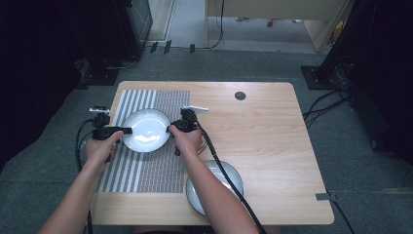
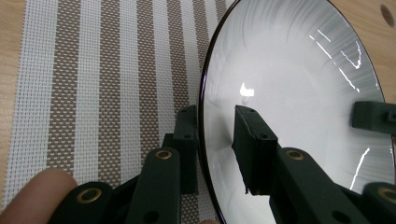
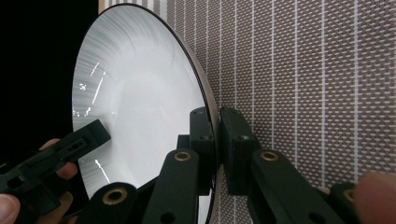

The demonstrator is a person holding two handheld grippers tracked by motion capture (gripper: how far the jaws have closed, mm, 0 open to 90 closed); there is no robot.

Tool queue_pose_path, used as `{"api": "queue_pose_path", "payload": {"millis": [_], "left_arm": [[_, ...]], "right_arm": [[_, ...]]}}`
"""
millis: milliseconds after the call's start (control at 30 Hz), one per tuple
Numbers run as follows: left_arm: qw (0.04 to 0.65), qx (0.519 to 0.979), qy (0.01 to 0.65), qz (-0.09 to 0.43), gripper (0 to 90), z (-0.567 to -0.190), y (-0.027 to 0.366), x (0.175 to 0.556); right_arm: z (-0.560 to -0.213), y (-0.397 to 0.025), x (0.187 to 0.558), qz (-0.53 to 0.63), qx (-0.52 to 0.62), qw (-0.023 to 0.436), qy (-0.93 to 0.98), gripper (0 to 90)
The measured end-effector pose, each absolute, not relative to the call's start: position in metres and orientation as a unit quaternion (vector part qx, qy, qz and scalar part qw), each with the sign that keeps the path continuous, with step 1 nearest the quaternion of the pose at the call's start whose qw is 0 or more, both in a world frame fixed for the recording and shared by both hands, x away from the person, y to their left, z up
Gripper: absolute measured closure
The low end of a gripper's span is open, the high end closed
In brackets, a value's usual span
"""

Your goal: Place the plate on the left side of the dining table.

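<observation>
We hold a white plate (image 1: 145, 130) between two tools over a striped placemat (image 1: 146, 170) on the left half of a wooden desk (image 1: 263, 146). The left hand-held gripper (image 1: 127, 130) grips the plate's left rim, and the right hand-held gripper (image 1: 170, 128) grips the opposite rim.

In the left gripper view, the left hand-held gripper (image 2: 217, 144) has one jaw under the plate (image 2: 289, 93) and one inside the bowl of it, narrowed on the thin dark edge. In the right gripper view, the right hand-held gripper (image 3: 217, 144) pinches the rim of the plate (image 3: 140, 107) the same way, with the placemat (image 3: 303, 84) beyond.

A second plate (image 1: 214, 187) sits on the desk near the front edge, partly under our right forearm.

We judge the plate to be glazed ceramic: stiff, fairly heavy, glossy, so likely slippery, and breakable if dropped. The rim is the only place to grip. Holding opposite sides shares the weight and keeps the plate level.
</observation>
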State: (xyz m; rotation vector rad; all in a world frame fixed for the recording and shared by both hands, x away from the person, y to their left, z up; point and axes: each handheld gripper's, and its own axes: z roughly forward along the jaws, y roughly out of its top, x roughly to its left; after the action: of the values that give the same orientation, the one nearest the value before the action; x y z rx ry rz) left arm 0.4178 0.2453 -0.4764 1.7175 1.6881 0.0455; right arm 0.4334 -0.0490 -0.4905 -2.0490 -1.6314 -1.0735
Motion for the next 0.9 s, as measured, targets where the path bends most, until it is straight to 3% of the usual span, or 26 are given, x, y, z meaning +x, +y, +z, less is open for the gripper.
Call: {"api": "queue_pose_path", "payload": {"millis": [433, 800, 900], "left_arm": [[0.342, 0.665, 0.664, 0.015, 71.5, -0.489, 0.240, 0.429], [0.332, 0.667, 0.667, 0.020, 70.5, -0.492, 0.238, 0.431], [0.330, 0.674, 0.660, 0.031, 62.8, -0.491, 0.236, 0.430]], "right_arm": [[-0.500, -0.050, 0.442, -0.368, -0.716, 0.144, -0.576, 83.7], [-0.505, -0.050, 0.441, -0.390, -0.697, 0.136, -0.586, 74.6], [-0.501, -0.052, 0.441, -0.405, -0.694, 0.116, -0.583, 69.2]]}}
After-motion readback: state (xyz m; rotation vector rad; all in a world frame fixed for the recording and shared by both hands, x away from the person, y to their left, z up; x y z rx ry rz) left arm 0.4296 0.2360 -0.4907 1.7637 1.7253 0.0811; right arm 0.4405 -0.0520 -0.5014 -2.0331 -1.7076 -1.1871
